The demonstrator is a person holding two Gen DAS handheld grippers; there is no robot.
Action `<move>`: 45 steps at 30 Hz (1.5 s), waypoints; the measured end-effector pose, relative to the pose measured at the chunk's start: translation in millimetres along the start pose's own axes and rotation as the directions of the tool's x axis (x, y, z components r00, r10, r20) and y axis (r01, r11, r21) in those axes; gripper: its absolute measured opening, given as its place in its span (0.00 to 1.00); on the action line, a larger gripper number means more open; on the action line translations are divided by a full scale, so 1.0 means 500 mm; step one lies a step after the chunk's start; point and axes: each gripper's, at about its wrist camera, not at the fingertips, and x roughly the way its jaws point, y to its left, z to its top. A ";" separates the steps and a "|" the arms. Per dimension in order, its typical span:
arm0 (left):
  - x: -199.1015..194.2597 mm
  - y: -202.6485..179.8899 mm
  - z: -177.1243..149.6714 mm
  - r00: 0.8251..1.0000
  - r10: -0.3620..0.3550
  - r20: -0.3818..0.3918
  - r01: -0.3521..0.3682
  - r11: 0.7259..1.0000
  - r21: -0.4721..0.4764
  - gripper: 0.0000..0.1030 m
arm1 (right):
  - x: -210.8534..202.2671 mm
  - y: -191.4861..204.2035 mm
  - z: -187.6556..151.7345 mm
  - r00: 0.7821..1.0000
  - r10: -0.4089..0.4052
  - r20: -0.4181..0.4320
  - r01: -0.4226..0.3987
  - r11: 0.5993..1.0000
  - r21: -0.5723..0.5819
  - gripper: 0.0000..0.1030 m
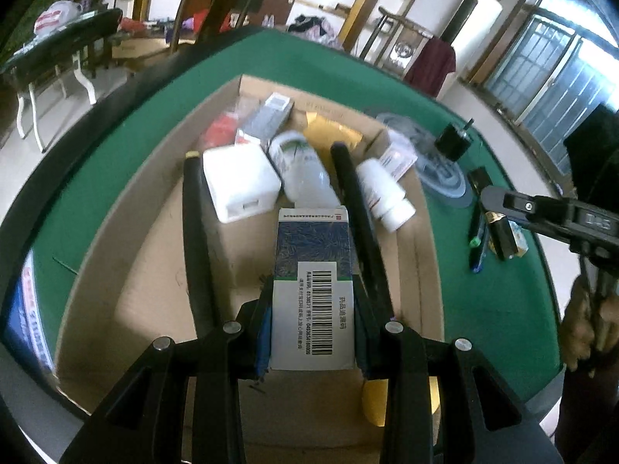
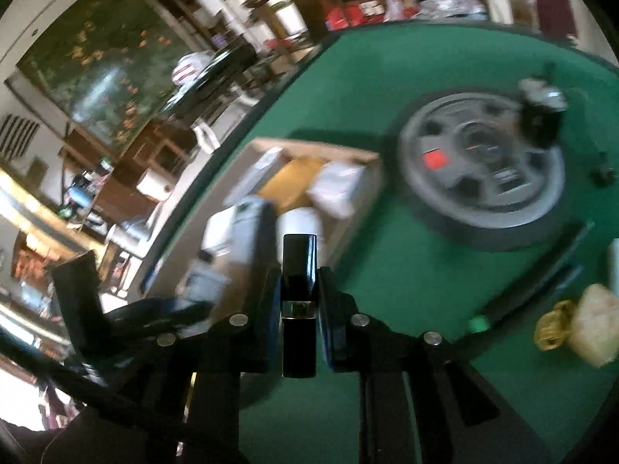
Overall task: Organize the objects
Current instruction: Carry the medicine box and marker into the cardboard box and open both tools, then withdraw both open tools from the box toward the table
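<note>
My left gripper is shut on a blue and white medicine box with a barcode, held over the open cardboard box. Inside the cardboard box lie a white charger, two white bottles and small packets. My right gripper is shut on a black lighter-like case with a gold band, above the green table near the cardboard box. It shows at the right of the left wrist view.
A grey wheel lies on the green table with a black motor beside it. Pens and a yellow wrapped item lie right of the box. The table edge curves behind.
</note>
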 end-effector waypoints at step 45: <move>-0.136 -0.036 -0.002 0.901 0.302 0.311 -0.326 0.945 0.028 0.66 | 0.076 0.104 -0.073 0.953 -0.265 0.150 0.274 0.961 -0.043 0.45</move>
